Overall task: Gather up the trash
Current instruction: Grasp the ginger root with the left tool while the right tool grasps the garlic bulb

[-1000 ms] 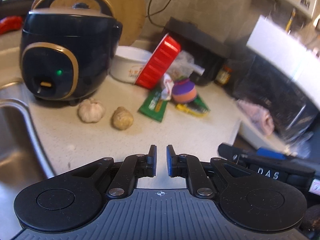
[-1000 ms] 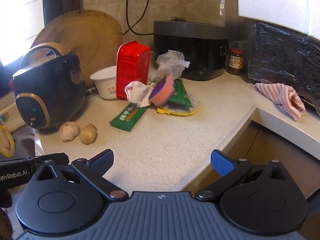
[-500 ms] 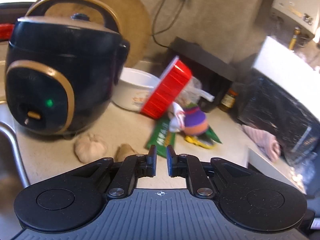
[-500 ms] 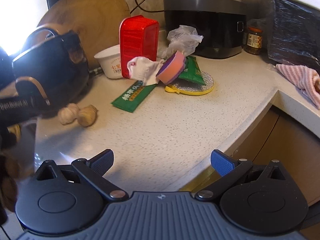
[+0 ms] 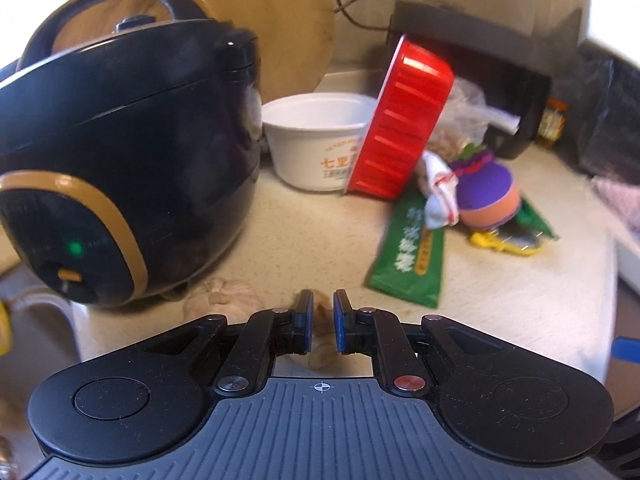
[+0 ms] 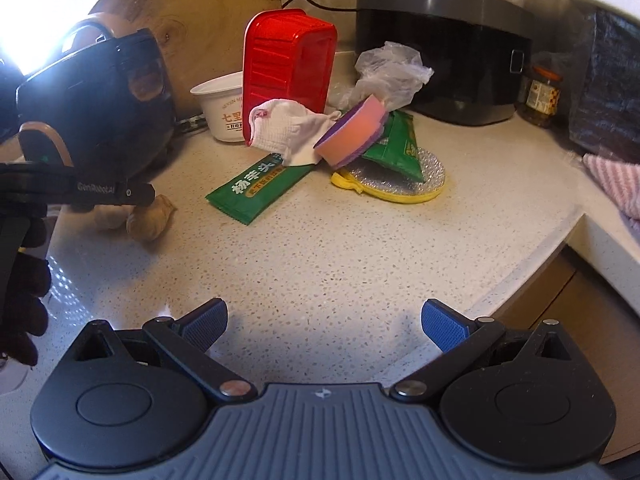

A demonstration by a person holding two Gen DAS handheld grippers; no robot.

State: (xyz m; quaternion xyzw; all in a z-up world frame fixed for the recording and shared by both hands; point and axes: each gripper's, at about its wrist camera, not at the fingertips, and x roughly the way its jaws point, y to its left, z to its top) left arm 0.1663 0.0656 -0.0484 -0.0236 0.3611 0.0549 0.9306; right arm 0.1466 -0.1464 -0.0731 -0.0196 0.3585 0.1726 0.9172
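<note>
Trash lies in a heap on the counter: a long green wrapper, a crumpled white tissue, a second green wrapper and a clear plastic bag. A purple and orange sponge leans on the heap. My left gripper hovers over a beige lump beside a garlic bulb. Its jaws are opening from a narrow slit and grip nothing. My right gripper stands wide open over bare counter, well short of the heap.
A dark rice cooker stands at the left, with a white bowl and a tilted red container behind the heap. A black appliance, a jar and a striped cloth sit at the right. The counter edge curves at lower right.
My left gripper has come forward and down, so the lump now sits under its fingertips, and it has entered the right wrist view. My right gripper has moved nearer the counter.
</note>
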